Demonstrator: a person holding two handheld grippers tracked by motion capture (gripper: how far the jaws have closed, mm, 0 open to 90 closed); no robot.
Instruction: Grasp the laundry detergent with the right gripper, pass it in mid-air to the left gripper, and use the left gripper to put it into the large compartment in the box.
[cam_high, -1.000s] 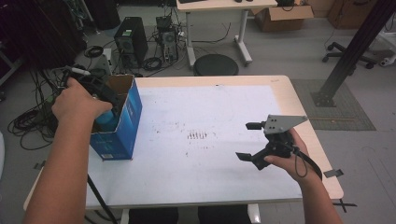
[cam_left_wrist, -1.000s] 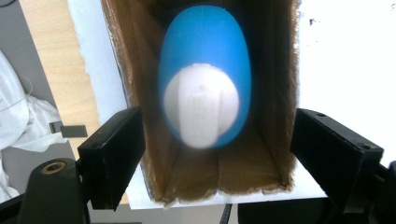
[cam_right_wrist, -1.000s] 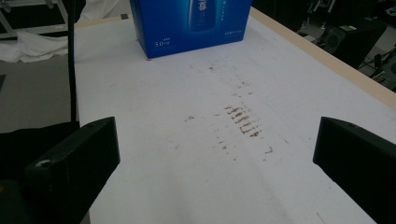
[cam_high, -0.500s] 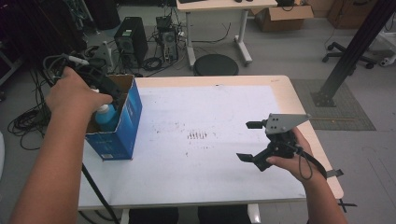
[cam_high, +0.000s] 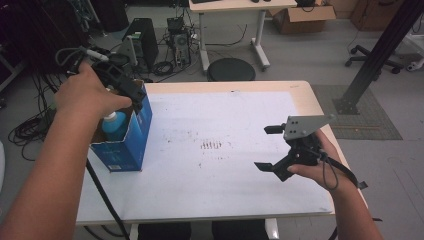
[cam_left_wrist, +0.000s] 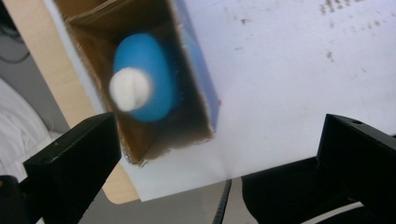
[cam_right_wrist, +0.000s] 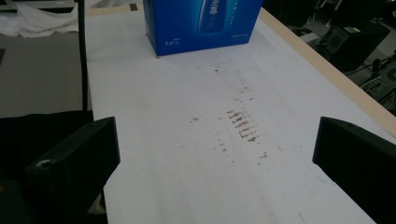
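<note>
One blue bottle (cam_left_wrist: 147, 84) stands upright, cap up, in the box (cam_high: 131, 140); left hand-held gripper (cam_left_wrist: 219, 140) gaping.

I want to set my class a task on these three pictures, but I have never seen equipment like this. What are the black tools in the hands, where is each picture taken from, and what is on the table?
There is no machine arm here. A person holds a hand tool with two black jaws in each hand: the left gripper and the right gripper. The high view looks down from above the person's side of the table, which is covered by a white sheet with small dark marks. The other two pictures come from cameras riding on each gripper, looking along its jaws.

At the table's left edge stands an open blue box with a blue bottle, white-capped, upright inside. The left gripper hovers above the box; its jaws have just been opening, and nothing is between them. The right gripper hangs above the sheet, open and empty.
</note>
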